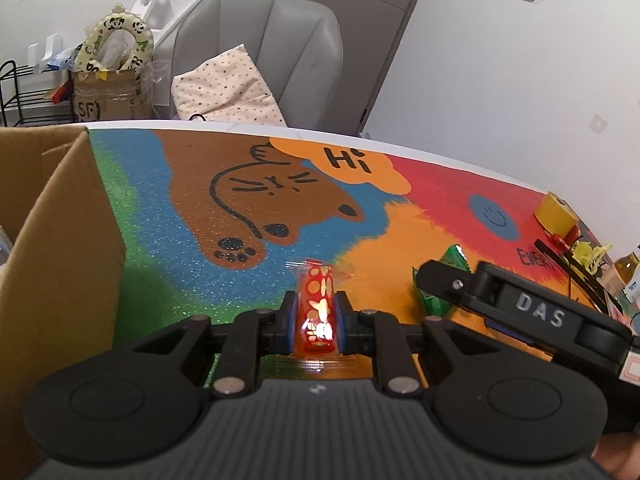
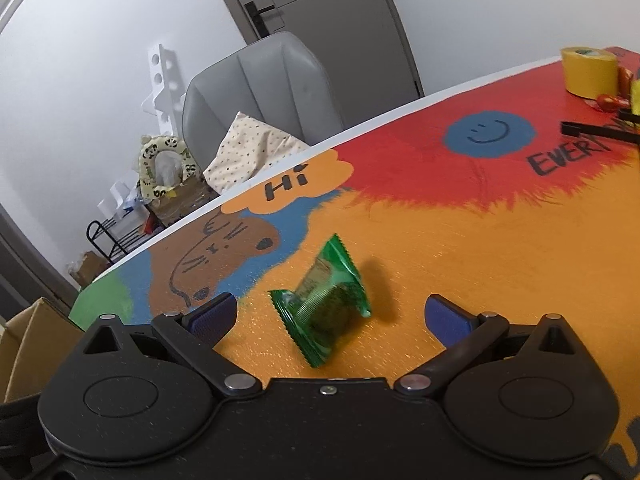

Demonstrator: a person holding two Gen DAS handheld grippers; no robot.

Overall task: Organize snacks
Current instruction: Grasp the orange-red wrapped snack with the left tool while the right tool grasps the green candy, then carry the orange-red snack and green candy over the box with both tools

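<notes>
1. Left wrist view, lower centre: the left gripper (image 1: 316, 318) is clamping a red snack packet (image 1: 318, 304) between its blue pads (image 1: 289, 316); the jaws are standing nearly together, pressing on both sides of the packet, whose clear crimped end is sticking out beyond the fingertips toward the middle of the frame.
2. Left wrist view, left edge: a cardboard box (image 1: 60, 240) is filling the left side of the frame, its open top reaching the upper left, just beside the held packet's side of the painted table (image 1: 180, 240).
3. Left wrist view, right side: the right gripper (image 1: 440, 280) is showing as a black arm lettered "DAS", lying over a green snack packet (image 1: 450, 258) whose corners are peeking out above and below it.
4. Right wrist view, lower centre: the right gripper (image 2: 330, 316) is holding its jaws wide apart, one blue pad (image 2: 212, 314) at left and the other at right; the green snack packet (image 2: 324, 300) is lying on the orange part of the table (image 2: 500, 240), between the pads but touching neither.
5. Right wrist view, upper right: a yellow tape roll (image 2: 588, 72) is standing near the table's far edge, well apart from the green packet.
6. Both views, upper background: a grey chair (image 1: 280, 40) is carrying a dotted cushion (image 1: 228, 84) beyond the table.
</notes>
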